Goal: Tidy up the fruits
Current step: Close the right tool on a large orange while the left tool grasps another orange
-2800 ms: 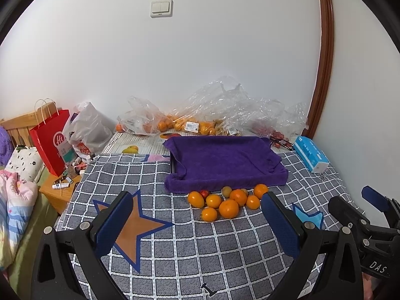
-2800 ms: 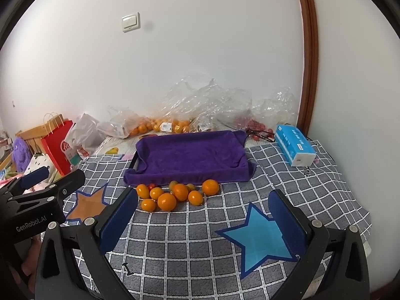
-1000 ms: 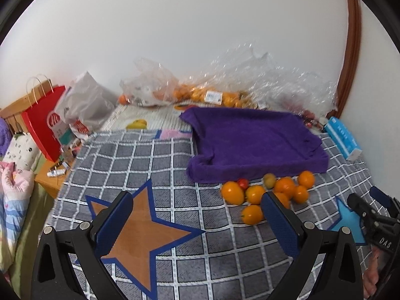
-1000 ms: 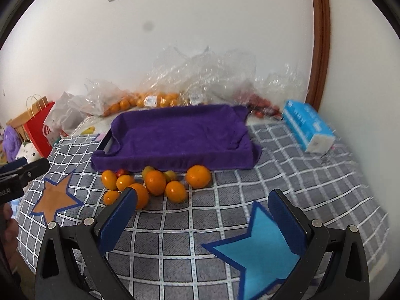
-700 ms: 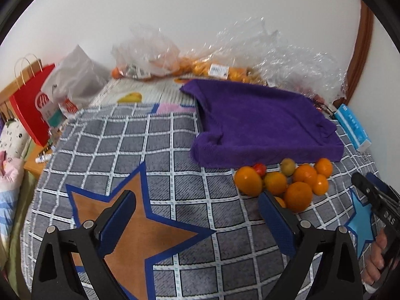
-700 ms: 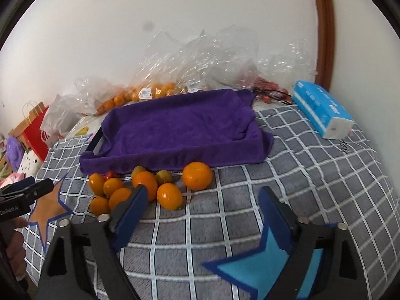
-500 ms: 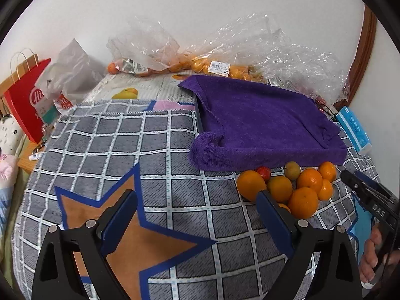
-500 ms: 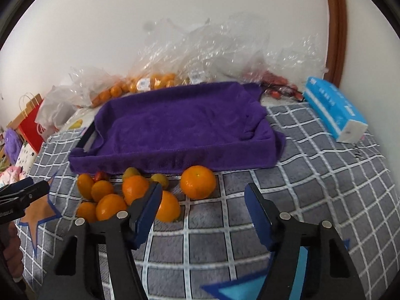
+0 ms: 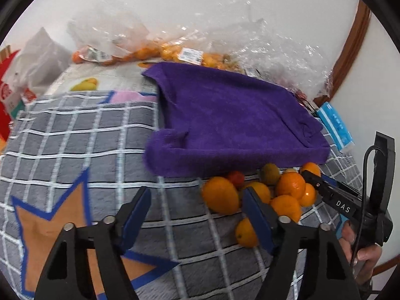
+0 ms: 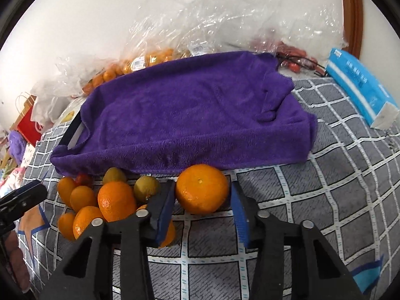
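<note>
Both grippers are closing: the right gripper flanks an orange, apparently not yet pinching; the left gripper closes on nothing above the blanket.

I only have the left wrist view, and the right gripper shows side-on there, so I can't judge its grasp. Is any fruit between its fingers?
Observer: Yes. The right gripper straddles the big orange. Its jaws are closing, with a sliver of gap at the right pad.
Operator: Does anything show under the purple towel?
Observer: A dark tray edge peeks out at the left corner of the purple towel.
</note>
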A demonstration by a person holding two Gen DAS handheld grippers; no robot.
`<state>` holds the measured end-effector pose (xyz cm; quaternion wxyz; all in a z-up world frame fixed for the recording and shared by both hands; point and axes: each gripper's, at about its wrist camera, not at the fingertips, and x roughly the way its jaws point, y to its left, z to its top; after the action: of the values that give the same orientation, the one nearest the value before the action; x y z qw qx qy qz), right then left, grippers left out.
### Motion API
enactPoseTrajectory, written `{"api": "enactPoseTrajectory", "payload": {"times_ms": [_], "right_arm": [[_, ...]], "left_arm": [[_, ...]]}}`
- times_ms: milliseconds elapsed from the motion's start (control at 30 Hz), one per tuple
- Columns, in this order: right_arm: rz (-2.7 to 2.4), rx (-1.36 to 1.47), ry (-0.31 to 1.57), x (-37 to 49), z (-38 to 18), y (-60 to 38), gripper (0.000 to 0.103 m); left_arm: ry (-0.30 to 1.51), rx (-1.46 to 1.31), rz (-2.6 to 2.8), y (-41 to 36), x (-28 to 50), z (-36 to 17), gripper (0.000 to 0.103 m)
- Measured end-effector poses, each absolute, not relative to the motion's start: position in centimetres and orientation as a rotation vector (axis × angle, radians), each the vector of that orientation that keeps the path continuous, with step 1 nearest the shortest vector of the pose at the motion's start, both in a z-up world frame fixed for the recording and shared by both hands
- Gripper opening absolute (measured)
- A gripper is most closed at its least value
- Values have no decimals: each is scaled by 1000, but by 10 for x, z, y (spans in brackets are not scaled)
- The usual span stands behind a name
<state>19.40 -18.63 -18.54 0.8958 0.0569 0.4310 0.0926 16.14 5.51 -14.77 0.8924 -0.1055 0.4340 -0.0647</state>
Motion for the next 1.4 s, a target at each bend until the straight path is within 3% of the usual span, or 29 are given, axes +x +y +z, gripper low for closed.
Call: {"api": "enactPoseTrajectory", "payload": {"times_ms": [67, 300, 733, 1400], "right_arm": [[171, 108, 889, 191, -183, -189, 41], [152, 89, 894, 173, -182, -205, 41], [138, 45, 869, 174, -187, -199, 42], [149, 71, 844, 170, -186, -200, 41]], "left_arm": [[911, -228, -153, 51, 166, -152, 66], [932, -315, -224, 49, 173, -164, 34], [923, -169, -127, 52, 159, -159, 35], [845, -220, -135, 53, 155, -171, 35]]}}
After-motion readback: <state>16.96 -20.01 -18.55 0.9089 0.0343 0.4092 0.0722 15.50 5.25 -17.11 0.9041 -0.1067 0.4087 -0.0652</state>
